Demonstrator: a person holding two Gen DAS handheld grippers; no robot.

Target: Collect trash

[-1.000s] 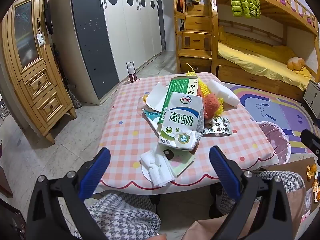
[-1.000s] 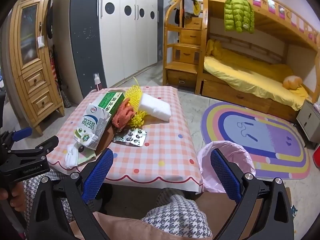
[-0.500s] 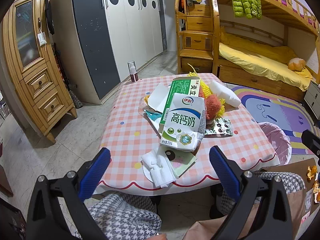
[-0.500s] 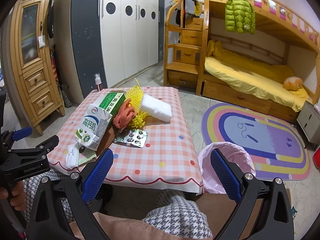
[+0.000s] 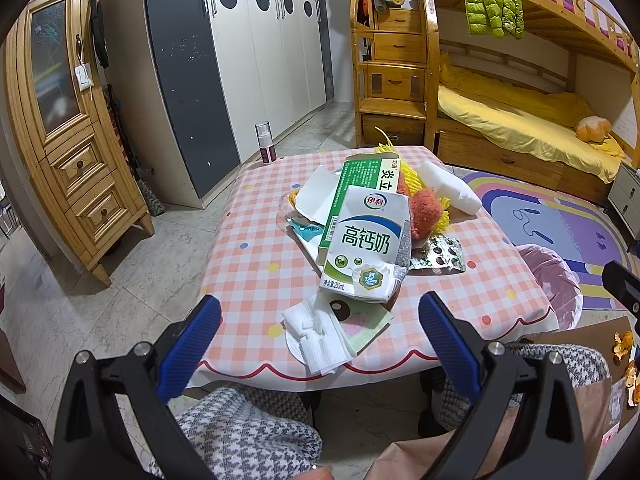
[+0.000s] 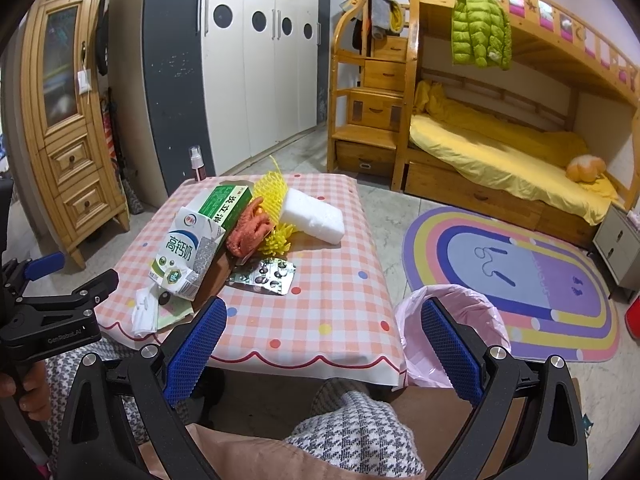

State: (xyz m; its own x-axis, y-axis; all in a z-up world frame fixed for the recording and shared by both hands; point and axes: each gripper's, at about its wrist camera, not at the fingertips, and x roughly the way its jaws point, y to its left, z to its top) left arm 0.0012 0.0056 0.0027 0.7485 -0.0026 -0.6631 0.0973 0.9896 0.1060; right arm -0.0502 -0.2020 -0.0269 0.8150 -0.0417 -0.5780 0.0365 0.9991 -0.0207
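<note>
A pile of trash lies on a low table with a pink checked cloth [image 5: 260, 256]: a white milk carton [image 5: 368, 248] [image 6: 180, 256], a green box [image 5: 360, 192], yellow foam netting [image 6: 272, 192], an orange fuzzy item [image 6: 248, 228], a white foam block [image 6: 312, 216], a blister pack [image 6: 264, 276] and crumpled tissue [image 5: 320, 336]. My left gripper [image 5: 320, 340] hovers open before the table's near edge, over the tissue. My right gripper [image 6: 324, 340] is open too, at the near right corner. A bin with a pink bag [image 6: 452, 328] stands right of the table.
A small spray bottle [image 5: 266, 142] stands at the table's far left corner. A person's knees in houndstooth fabric [image 6: 352, 436] are below the grippers. A wooden cabinet [image 5: 68, 140], wardrobe [image 5: 240, 52], bunk bed [image 6: 500, 148] and rainbow rug [image 6: 520, 284] surround the table.
Both views have crept slightly closer to the table; the trash has not moved and both grippers stay open.
</note>
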